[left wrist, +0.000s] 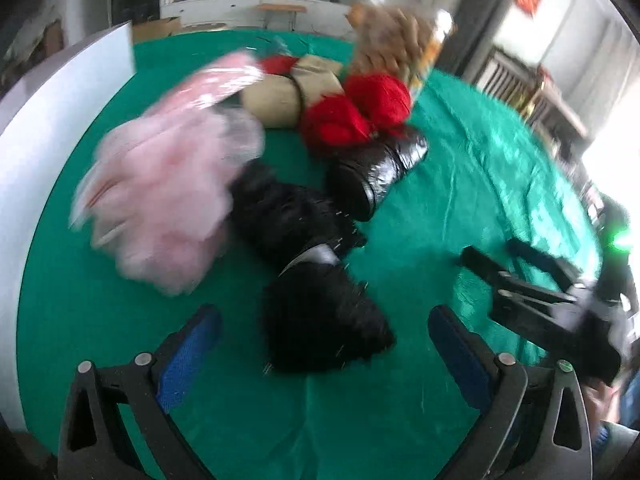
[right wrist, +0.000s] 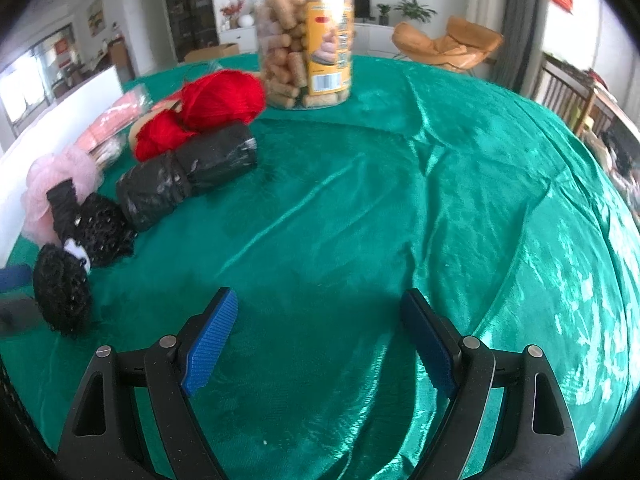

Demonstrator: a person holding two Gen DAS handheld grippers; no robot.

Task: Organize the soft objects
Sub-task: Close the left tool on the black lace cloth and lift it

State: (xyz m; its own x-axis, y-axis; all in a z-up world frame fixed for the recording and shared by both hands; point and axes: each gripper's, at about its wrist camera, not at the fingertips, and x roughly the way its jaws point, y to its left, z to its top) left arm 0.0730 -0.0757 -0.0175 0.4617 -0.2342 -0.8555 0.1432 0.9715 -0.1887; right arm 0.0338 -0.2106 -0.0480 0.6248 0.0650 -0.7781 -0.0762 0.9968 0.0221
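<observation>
The left wrist view is blurred. My left gripper (left wrist: 324, 344) is open wide just above the green cloth, and the near end of a black mesh puff (left wrist: 316, 300) lies between its blue pads (left wrist: 188, 356) without touching them. Behind the puff are a pink bath puff (left wrist: 168, 200), a shiny black roll (left wrist: 376, 168), red yarn (left wrist: 356, 112), a beige roll (left wrist: 288, 96) and a pink packet (left wrist: 216, 80). My right gripper (right wrist: 316, 332) is open over bare cloth with nothing between its fingers. From there the black puff (right wrist: 80, 248), black roll (right wrist: 188, 176) and red yarn (right wrist: 208, 108) lie at the left.
A clear jar of snacks (right wrist: 304, 40) stands at the back of the round table, which is covered in green cloth (right wrist: 440, 200). A white board (left wrist: 60, 120) stands along the table's left edge. An orange chair (right wrist: 448, 44) and cabinets are beyond the table.
</observation>
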